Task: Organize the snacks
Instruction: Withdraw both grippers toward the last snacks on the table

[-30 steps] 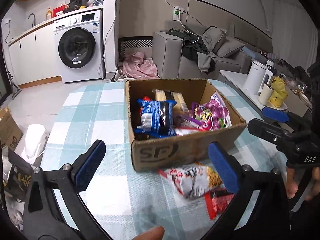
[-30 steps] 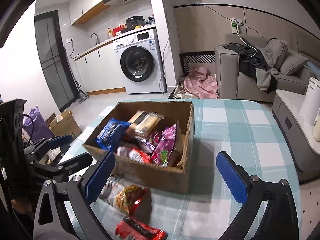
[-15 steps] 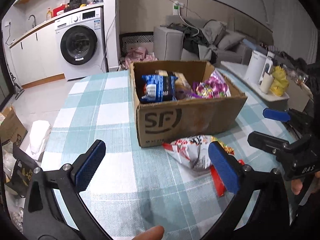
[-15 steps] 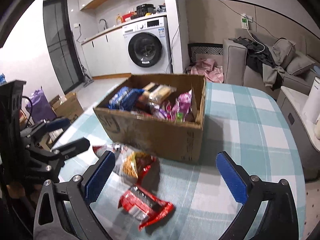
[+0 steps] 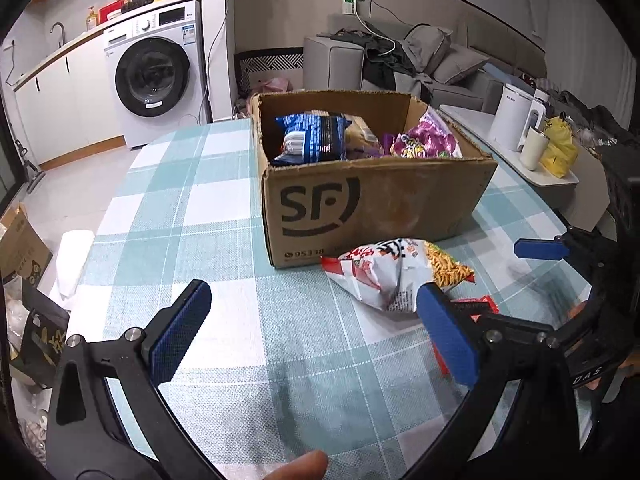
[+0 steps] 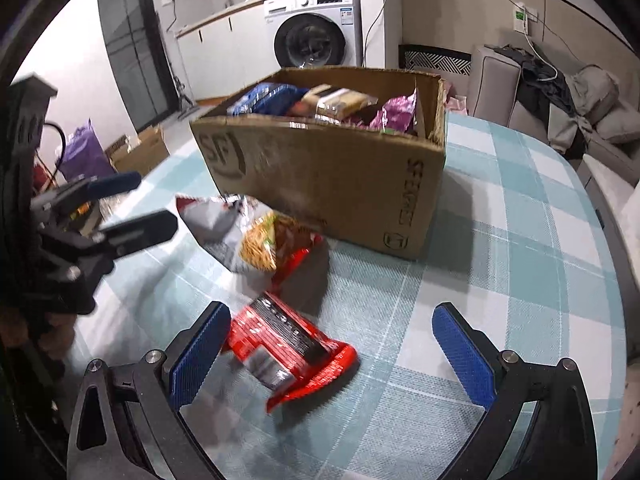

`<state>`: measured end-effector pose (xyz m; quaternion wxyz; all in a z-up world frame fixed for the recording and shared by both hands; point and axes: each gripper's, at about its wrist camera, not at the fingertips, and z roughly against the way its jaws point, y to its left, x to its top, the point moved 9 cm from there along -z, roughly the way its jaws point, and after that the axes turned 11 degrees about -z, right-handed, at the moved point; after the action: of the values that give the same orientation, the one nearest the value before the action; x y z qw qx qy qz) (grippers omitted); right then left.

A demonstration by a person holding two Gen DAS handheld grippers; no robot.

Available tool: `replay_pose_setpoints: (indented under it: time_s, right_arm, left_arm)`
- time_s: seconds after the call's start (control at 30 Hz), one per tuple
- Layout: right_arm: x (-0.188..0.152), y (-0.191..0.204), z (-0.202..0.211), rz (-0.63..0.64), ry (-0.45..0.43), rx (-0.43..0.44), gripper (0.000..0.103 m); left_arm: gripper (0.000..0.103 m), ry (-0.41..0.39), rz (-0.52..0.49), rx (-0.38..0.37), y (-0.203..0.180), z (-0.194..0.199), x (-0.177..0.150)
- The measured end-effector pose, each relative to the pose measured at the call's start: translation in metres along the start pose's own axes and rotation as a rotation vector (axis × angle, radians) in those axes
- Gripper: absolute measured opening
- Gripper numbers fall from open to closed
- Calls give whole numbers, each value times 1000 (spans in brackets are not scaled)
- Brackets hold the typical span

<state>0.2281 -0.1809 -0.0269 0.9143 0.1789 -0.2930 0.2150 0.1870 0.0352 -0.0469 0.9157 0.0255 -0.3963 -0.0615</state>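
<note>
Two packets lie loose on the checked tablecloth in front of the cardboard box: a white and red noodle snack bag touching the box's front wall, and a flat red packet just nearer the person. Several other snacks sit inside the box. Both grippers are empty with their fingers spread wide. The right gripper hangs low over the red packet, its left pad close to the packet's edge; the left gripper hangs over bare cloth, near the noodle bag. The red packet looks like the step in hand. It is thin and slippery, so the right gripper should be centred across its short width, lowered to the cloth, and closed gently to pinch without crushing. Lifting it clear of the noodle bag before carrying it over the box rim would avoid dragging
</note>
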Motion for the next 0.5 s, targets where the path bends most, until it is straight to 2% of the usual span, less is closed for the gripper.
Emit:
replay_pose_setpoints:
  time_s: [0.23, 0.5]
  right_arm:
    - [-19, 1, -17, 49, 85, 34, 103]
    - [-28, -2, -35, 38, 107, 39, 102]
  left_arm:
    - [102, 10, 5, -8, 0, -6, -3]
    - [102, 26, -1, -14, -6, -13, -7]
